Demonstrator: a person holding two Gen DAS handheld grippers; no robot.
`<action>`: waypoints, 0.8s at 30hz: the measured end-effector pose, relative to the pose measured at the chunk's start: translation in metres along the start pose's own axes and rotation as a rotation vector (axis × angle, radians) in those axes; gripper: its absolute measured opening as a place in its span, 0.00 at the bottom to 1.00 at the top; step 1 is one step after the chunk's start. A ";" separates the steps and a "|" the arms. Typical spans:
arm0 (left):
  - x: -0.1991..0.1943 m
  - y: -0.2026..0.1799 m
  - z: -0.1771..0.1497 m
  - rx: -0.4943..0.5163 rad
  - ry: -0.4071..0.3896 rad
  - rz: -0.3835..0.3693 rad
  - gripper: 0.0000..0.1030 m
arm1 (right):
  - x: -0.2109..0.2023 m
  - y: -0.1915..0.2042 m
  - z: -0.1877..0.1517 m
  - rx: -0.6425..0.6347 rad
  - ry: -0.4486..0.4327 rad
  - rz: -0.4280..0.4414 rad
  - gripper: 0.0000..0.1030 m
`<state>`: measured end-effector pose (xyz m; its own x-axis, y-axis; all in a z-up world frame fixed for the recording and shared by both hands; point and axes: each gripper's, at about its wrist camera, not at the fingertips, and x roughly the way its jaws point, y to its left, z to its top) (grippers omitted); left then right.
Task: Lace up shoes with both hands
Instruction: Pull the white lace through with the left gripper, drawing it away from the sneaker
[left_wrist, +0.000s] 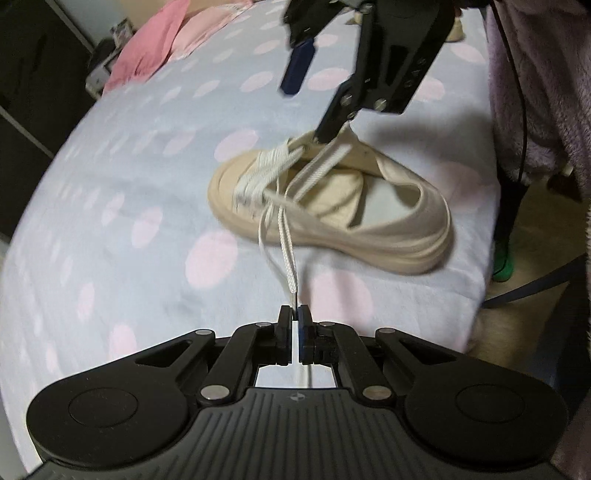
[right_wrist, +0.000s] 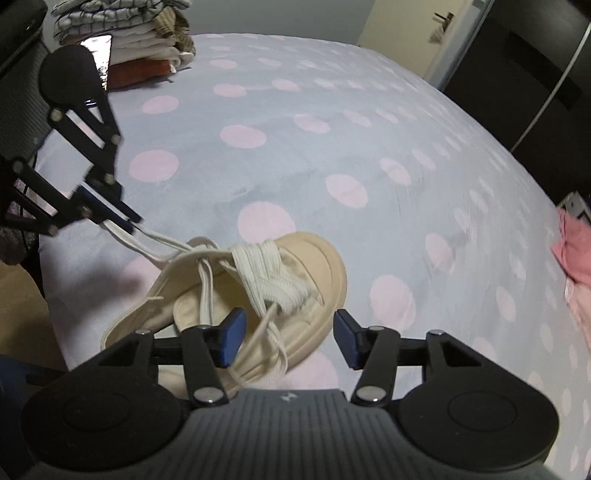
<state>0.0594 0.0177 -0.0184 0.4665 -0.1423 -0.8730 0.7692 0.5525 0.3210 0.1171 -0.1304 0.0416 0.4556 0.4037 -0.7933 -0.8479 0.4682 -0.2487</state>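
A cream platform shoe (left_wrist: 388, 229) lies on its side on the bed, white lace (left_wrist: 288, 251) crossed over its front. My left gripper (left_wrist: 294, 314) is shut on the lace's tip, and the strand runs taut from it to the eyelets. From the right wrist view the left gripper (right_wrist: 127, 221) sits at the left, pinching the lace (right_wrist: 155, 240) beside the shoe's heel opening. My right gripper (right_wrist: 288, 325) stands open just over the shoe (right_wrist: 317, 258), loose lace loops below its gap and its pads touching nothing. The left wrist view shows the right gripper (left_wrist: 314, 99) open above the shoe's collar.
The bed has a lavender sheet with pink dots (right_wrist: 369, 147). Pink cloth (left_wrist: 147, 48) lies at one side and folded clothes (right_wrist: 140, 37) are stacked at a far corner. The bed's edge and the floor are near the heel. A fleece sleeve (left_wrist: 535, 92) hangs nearby. A dark wardrobe (right_wrist: 517, 92) stands behind.
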 end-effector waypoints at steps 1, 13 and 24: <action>-0.003 0.001 -0.005 -0.014 0.010 -0.005 0.01 | 0.000 -0.001 0.000 0.008 0.004 0.001 0.61; -0.028 0.001 -0.058 -0.117 0.093 0.035 0.00 | -0.009 0.000 -0.013 0.029 0.016 -0.018 0.67; -0.012 -0.001 -0.014 -0.046 -0.070 0.048 0.14 | -0.010 -0.011 -0.016 0.087 0.015 -0.054 0.70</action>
<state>0.0471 0.0300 -0.0135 0.5327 -0.1711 -0.8288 0.7252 0.5971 0.3428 0.1172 -0.1524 0.0432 0.4955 0.3641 -0.7886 -0.7951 0.5556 -0.2431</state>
